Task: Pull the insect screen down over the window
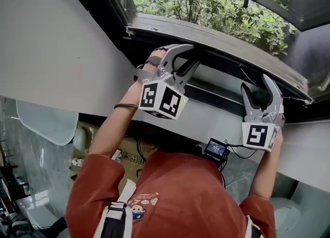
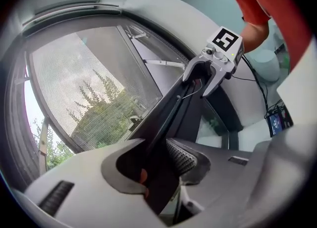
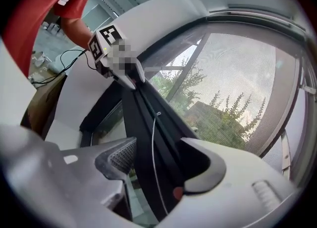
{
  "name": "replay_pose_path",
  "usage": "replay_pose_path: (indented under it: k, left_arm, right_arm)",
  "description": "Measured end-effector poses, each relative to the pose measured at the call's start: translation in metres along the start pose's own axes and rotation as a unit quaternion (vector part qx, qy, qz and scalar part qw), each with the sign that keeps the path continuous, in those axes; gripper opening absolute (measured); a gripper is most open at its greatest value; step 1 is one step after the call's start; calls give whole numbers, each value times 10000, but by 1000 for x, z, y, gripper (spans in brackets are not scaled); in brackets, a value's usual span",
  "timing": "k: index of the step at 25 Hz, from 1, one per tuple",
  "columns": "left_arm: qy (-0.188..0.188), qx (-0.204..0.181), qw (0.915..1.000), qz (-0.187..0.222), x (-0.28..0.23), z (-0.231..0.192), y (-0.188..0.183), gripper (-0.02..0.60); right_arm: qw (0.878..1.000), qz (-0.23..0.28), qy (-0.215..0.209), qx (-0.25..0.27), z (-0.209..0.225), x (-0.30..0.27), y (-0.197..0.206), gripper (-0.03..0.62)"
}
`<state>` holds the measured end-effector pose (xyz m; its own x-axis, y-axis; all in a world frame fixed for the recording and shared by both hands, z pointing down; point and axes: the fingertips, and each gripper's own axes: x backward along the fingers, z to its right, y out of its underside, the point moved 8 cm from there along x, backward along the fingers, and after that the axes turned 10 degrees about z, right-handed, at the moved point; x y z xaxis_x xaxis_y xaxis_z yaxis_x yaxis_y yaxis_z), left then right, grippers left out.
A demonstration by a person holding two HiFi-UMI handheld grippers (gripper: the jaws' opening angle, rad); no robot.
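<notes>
Gripping the dark bar (image 2: 168, 118) at the bottom edge of the insect screen (image 2: 89, 88), both arms up, one gripper in each hand.

- Left gripper (image 1: 188, 59): just above centre in the head view. Its own view shows the bar running straight through the jaws from 6 toward 1 o'clock; the jaws are clamped on it, with the ribbed pad (image 2: 185, 155) against its right side.
- Right gripper (image 1: 258, 90): at 3 o'clock in the head view, on the same bar further along. Its own view shows the bar filling the gap, jaws closed on it. A thin pale cord (image 3: 152, 148) runs along the bar's face.
- Each gripper shows in the other's view: the right one at 1 o'clock from the left, the left one at 11 o'clock from the right.
- Screen: grey mesh fills 9 to 11 o'clock in the left gripper view and 1 to 3 o'clock in the right gripper view, with trees showing through it.
- Window (image 1: 216, 38): grey frame slants from 11 to 3 o'clock in the head view, with green bushes (image 1: 206, 4) at 12 to 1 o'clock beyond it.
- Person in a red shirt (image 1: 185, 195) at 6 o'clock.
</notes>
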<state>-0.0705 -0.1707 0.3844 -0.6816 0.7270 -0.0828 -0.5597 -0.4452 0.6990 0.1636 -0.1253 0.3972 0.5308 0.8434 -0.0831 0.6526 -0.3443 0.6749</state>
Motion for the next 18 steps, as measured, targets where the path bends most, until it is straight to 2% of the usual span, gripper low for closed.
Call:
replay_pose_path:
  k: [4,8,12,18]
  left_arm:
    - [-118,253,9994,187,4,0,-3,129]
    - [-443,674,9959,412,12,0,-10,129]
    - [-864,1300,9851,716,23,3,-20,129]
    - [-1321,1971,9668,948,39,17,-26,129]
  right_arm:
    - [9992,222,122,-299,4,4,-7,285]
    - [9936,610,423,-854,7,14,-17,285]
    - [9792,1078,753,-1544,10,25,-25,285]
    - [9580,1318,1096,-2300,10,49,-23,285]
